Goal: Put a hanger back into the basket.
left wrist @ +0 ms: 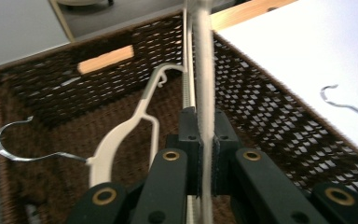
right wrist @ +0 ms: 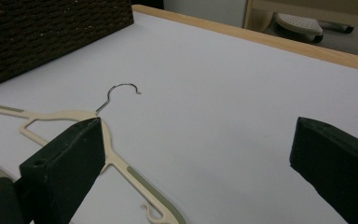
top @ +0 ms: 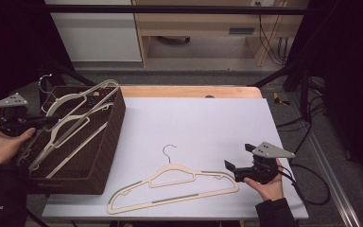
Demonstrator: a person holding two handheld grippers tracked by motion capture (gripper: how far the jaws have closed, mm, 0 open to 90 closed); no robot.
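Firmly clamped left gripper (left wrist: 205,154) on cream hanger (left wrist: 204,70); right gripper (right wrist: 196,154) agape.

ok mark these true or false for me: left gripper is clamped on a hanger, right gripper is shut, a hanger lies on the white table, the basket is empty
1. The left gripper is clamped on a cream hanger: true.
2. The right gripper is shut: false, its jaws stand wide apart with nothing between them.
3. A second hanger lies flat on the white table: true.
4. The wicker basket is empty: false, hangers sit in it.
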